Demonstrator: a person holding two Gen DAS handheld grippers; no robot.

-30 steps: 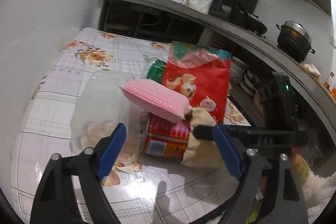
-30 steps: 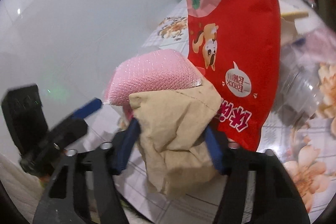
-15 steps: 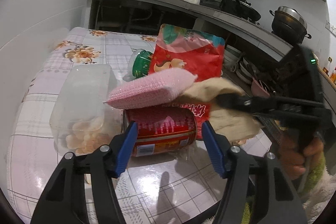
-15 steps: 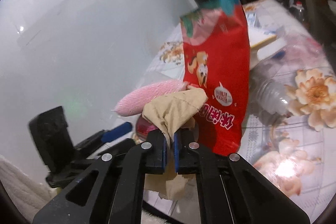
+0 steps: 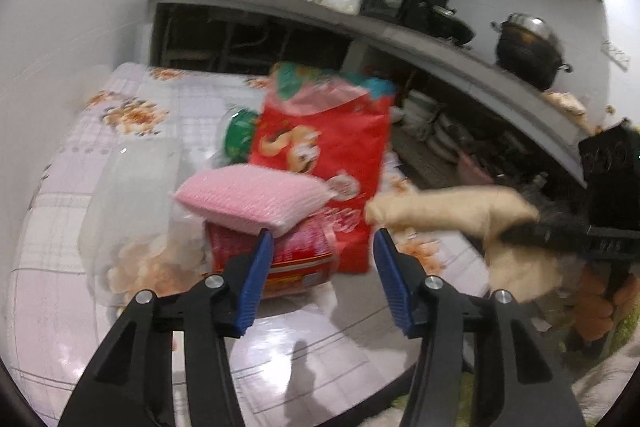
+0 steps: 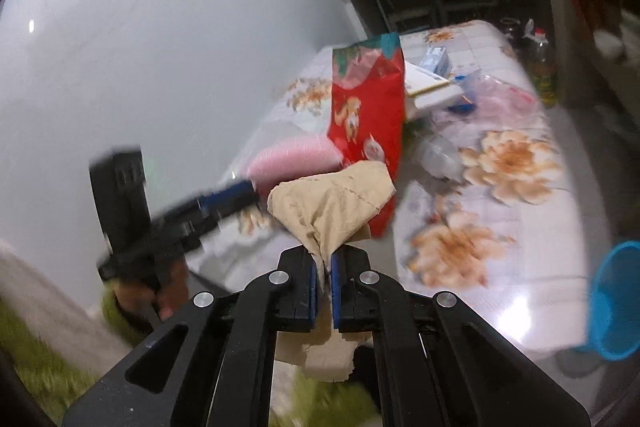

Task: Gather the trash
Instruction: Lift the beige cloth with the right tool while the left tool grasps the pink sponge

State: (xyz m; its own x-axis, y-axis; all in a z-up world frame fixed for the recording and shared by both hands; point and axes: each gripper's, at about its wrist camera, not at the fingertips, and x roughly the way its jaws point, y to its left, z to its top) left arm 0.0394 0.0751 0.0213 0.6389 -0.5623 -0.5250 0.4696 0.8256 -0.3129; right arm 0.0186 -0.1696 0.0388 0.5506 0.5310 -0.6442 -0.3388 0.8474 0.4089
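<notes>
Right wrist view: right gripper [image 6: 325,273] is clamped tight on a crumpled tan paper [image 6: 330,205], which bunches up above the blue pads and hangs in a wad below them; paper is off the table [image 6: 520,267], lifted near its front edge. A blue bin [image 6: 614,301] sits at the far right edge of this view, just beside the table's near corner, so the held paper lies well to the left of it and the carry looks like a swing to the right. Left wrist view: left gripper [image 5: 324,281] is spread wide with nothing between its pads, aimed at a red can [image 5: 276,259] lying on its side with its long axis running across the jaw gap, roughly left to right. A pink sponge [image 5: 252,197] rests on top of the can, a red snack bag [image 5: 324,163] stands right behind, and a clear tub [image 5: 132,203] with scraps sits just left. Left gripper is the nearer one to the can; its left pad is close to the can's face, though blur makes contact hard to call, probably not touching. Right gripper is the only one near the bin.
</notes>
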